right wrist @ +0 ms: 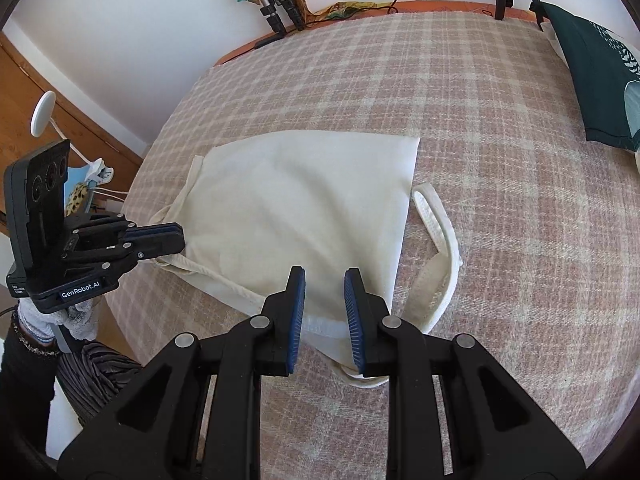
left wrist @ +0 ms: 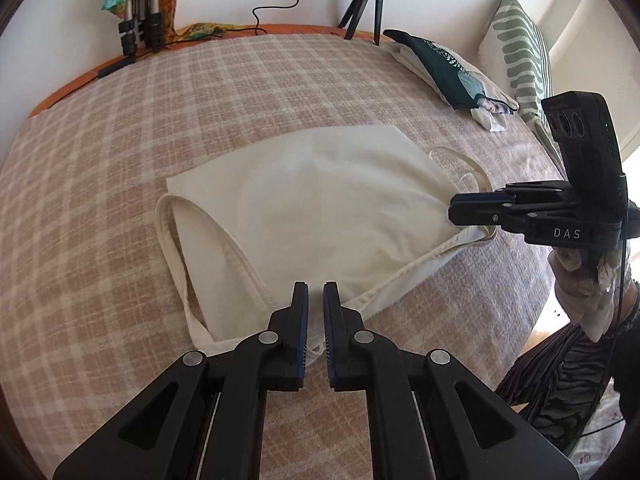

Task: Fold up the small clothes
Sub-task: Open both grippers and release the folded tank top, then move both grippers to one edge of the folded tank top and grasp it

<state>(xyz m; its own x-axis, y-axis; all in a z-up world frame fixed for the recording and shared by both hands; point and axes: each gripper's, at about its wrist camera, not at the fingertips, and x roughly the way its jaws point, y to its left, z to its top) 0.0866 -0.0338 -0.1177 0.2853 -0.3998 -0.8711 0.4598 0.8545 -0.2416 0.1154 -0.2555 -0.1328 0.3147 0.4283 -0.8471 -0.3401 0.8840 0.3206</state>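
A cream sleeveless top (left wrist: 320,208) lies partly folded on the checked bed cover (left wrist: 200,100); it also shows in the right wrist view (right wrist: 304,208), with its straps (right wrist: 440,240) sticking out at the right. My left gripper (left wrist: 316,292) is nearly shut on the top's near hem, pinching the cloth; it shows from the side in the right wrist view (right wrist: 176,240). My right gripper (right wrist: 325,280) is partly open around the top's near edge; seen from the side in the left wrist view (left wrist: 456,212), it sits at the top's right corner.
A dark green folded garment (left wrist: 436,68) lies on a white one at the far right, beside a striped pillow (left wrist: 520,48). Tripod legs (left wrist: 364,4) and a black cable stand along the far edge. A wooden door and white lamp (right wrist: 44,112) are left of the bed.
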